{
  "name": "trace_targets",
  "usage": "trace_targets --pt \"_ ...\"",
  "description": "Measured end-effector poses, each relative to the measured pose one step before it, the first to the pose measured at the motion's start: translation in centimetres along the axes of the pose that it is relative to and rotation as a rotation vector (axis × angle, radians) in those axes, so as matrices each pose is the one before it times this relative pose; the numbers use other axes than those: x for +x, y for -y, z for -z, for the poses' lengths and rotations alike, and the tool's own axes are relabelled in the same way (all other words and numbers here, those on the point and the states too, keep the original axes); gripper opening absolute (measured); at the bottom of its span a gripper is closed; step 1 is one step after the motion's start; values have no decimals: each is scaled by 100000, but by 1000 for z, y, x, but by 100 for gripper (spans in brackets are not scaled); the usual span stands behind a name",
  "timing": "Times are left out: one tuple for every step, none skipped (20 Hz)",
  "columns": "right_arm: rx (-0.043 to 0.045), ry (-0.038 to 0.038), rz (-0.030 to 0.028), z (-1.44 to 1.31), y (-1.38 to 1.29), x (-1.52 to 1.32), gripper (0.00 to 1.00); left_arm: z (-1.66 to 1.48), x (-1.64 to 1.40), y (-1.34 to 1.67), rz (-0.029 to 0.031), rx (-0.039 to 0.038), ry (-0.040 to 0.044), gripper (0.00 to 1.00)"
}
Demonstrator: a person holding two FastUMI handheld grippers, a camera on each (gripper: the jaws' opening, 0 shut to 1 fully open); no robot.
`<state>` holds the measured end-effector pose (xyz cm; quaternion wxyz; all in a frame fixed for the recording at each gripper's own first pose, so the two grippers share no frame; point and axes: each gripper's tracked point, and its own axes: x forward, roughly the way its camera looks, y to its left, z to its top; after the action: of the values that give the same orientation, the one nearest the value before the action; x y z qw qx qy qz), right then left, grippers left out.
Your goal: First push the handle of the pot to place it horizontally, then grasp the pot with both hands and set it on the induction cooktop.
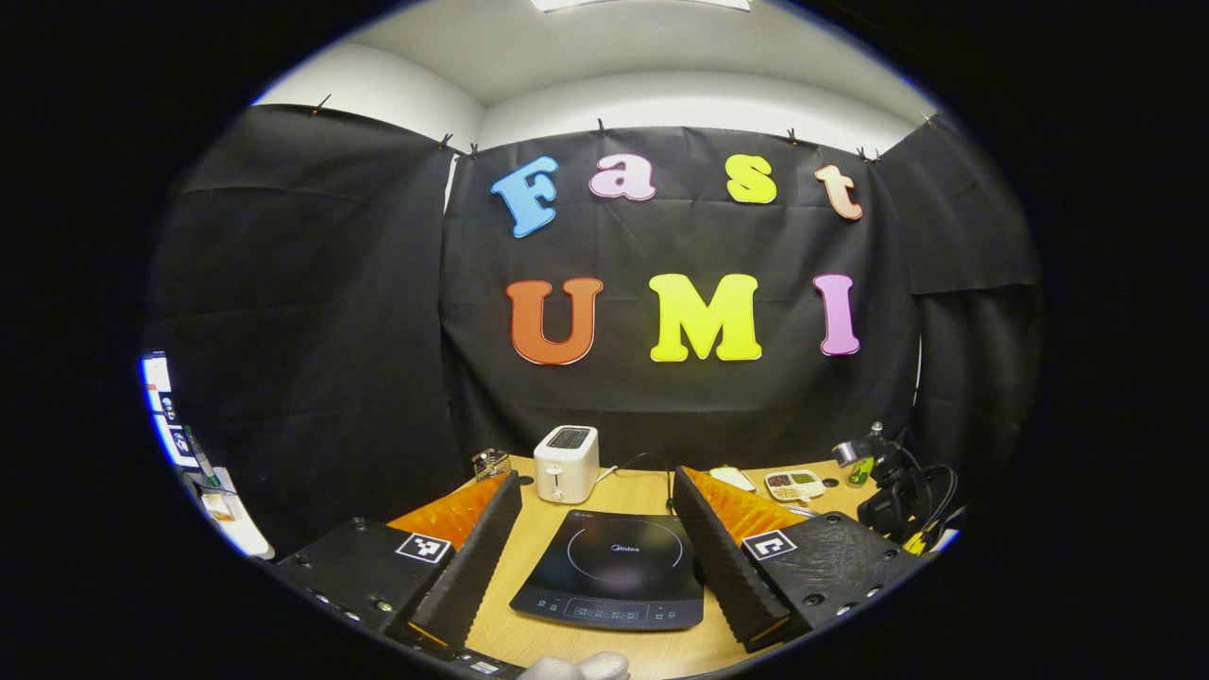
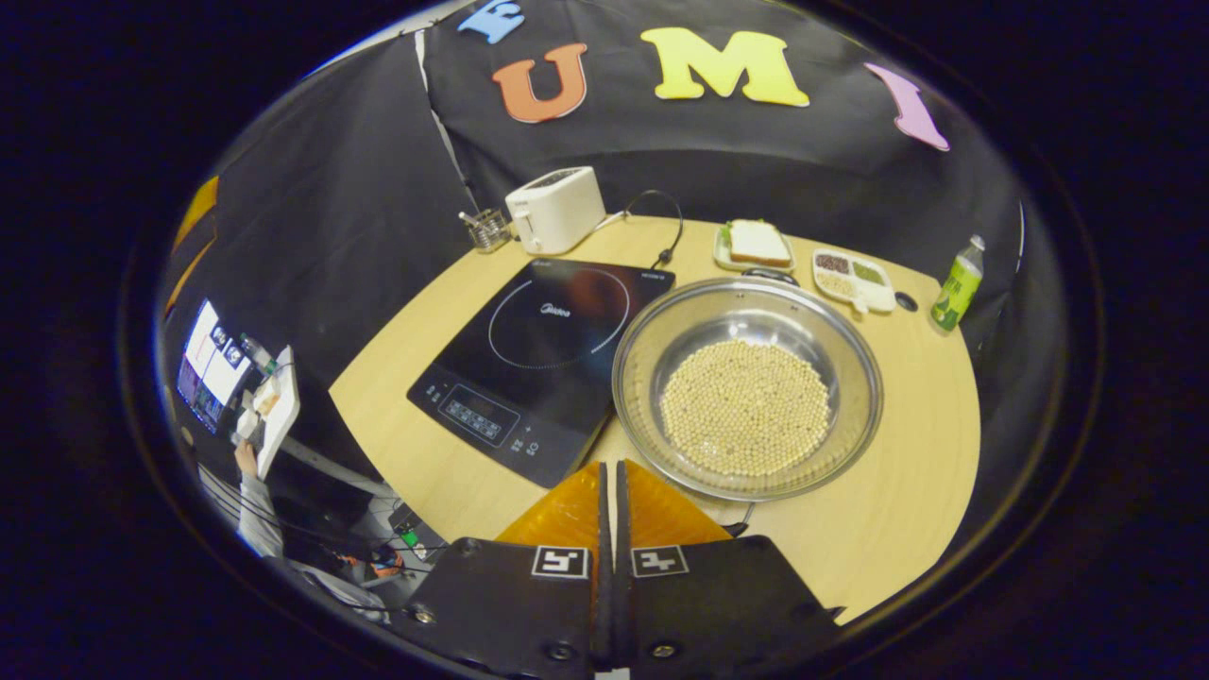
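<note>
- On the wooden table [image 2: 878, 529], one steel pot [image 2: 746, 385] sits just right of the induction cooktop [image 2: 543, 359], rim touching it; pale round beans cover its bottom.
- Pot handle: possibly the dark bit at the far rim, unclear.
- Cooktop: one, marked "Midea".
- Right gripper [image 2: 611, 491]: jaws closed together, empty, near the pot.
- Left gripper [image 1: 597, 505]: jaws wide, empty, above the cooktop.
- Behind: one toaster [image 2: 555, 210], one sandwich plate [image 2: 753, 247], one divided tray [image 2: 855, 279] of grains, one bottle [image 2: 956, 285].

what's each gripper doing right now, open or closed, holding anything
Left gripper: open, holding nothing, fingers spread either side of the cooktop.
Right gripper: closed, holding nothing, beside the pot.
</note>
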<state>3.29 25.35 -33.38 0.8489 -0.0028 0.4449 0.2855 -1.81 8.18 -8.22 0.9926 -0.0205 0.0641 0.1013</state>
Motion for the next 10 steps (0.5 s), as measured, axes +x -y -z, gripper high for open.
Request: trace_targets --pt "510 -2062 675 461 314 940 4 48 52 -133 -383 192 -230 96" --pt "745 -2088 676 717 124 741 4 90 115 -158 -200 81 -465 96" --pt "484 -1396 676 416 50 739 4 138 90 -40 -44 -29 -280 96" --pt "153 -644 1103 333 166 772 3 53 117 -136 -164 -38 -291 96" --pt "58 -880 745 327 147 584 4 3 -16 -8 -21 30 -128 96" --pt "589 -1057 -5 112 35 498 4 188 58 -92 -205 126 -392 96" --pt "876 -828 220 118 82 422 1 120 -33 -130 -114 104 -456 96" --pt "772 -585 382 156 265 235 4 30 135 -42 -14 -11 -327 96" --pt "681 -312 636 98 294 195 4 90 20 -32 -54 -30 -390 96" --pt "653 -195 673 -4 305 207 4 103 98 -30 70 -76 -294 96"
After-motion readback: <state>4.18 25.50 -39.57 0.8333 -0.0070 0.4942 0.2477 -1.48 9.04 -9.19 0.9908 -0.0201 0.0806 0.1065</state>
